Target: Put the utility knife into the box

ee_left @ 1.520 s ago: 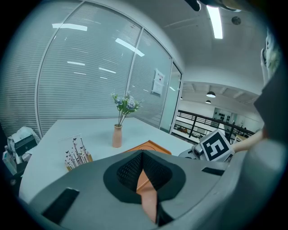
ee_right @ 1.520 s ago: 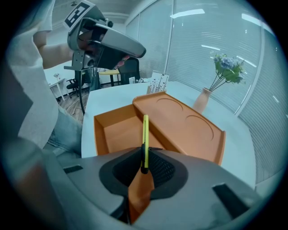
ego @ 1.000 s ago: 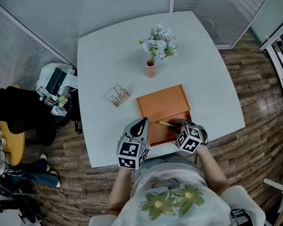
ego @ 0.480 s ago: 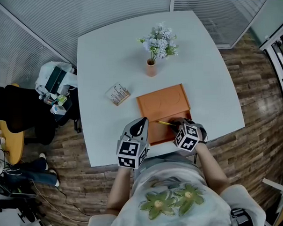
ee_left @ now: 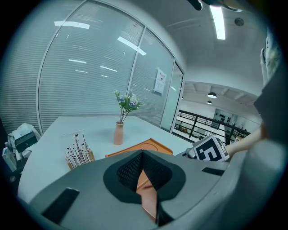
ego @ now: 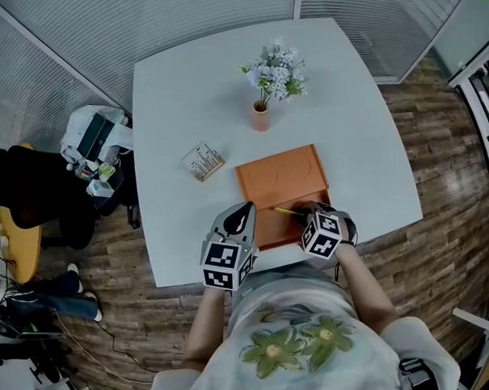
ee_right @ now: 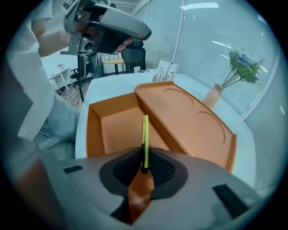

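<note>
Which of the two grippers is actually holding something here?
The right gripper: its jaws clamp the yellow utility knife over the open orange box. The left gripper has its jaws together with nothing between them.

The box (ego: 273, 228) stands open and free from above; its lid (ego: 282, 177) bounds the far side.

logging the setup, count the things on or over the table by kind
box: 1
knife: 1
vase with flowers: 1
card stand: 1
hand-held grippers: 2, left and right
total: 6
</note>
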Demonstrator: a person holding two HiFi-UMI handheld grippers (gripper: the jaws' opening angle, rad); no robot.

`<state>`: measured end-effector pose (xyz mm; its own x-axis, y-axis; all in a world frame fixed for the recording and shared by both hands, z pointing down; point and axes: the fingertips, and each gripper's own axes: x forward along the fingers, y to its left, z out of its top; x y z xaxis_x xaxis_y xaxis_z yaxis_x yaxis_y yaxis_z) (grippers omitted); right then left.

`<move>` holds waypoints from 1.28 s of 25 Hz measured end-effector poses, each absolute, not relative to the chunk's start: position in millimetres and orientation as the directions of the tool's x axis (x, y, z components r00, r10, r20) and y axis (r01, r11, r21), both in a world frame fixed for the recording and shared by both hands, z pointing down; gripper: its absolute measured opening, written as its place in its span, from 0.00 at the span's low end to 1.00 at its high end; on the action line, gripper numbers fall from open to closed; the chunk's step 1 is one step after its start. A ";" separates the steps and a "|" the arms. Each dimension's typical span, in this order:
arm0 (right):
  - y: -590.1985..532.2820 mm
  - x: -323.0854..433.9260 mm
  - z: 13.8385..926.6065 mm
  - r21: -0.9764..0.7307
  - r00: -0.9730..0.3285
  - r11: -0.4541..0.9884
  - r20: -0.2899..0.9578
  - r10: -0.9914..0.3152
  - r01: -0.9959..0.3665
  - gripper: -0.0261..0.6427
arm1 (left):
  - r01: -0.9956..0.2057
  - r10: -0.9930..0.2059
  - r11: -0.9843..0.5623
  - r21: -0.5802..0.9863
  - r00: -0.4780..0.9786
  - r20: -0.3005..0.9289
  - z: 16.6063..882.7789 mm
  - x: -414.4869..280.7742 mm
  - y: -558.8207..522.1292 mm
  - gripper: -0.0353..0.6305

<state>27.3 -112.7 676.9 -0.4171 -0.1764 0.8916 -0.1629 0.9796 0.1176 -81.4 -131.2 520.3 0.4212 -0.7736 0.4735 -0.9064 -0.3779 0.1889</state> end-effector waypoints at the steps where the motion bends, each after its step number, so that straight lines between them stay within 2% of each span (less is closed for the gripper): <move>1: -112.4 27.9 678.0 0.118 -0.413 0.980 0.894 -0.175 -0.160 0.12 | -0.906 -0.774 -0.378 0.190 0.421 0.473 520.0 -81.3 -131.3 0.05; 32: -112.2 26.5 696.1 0.135 -0.332 0.987 0.930 -0.158 -0.093 0.12 | -0.912 -0.777 -0.361 0.196 0.411 0.477 523.3 -89.6 -141.9 0.05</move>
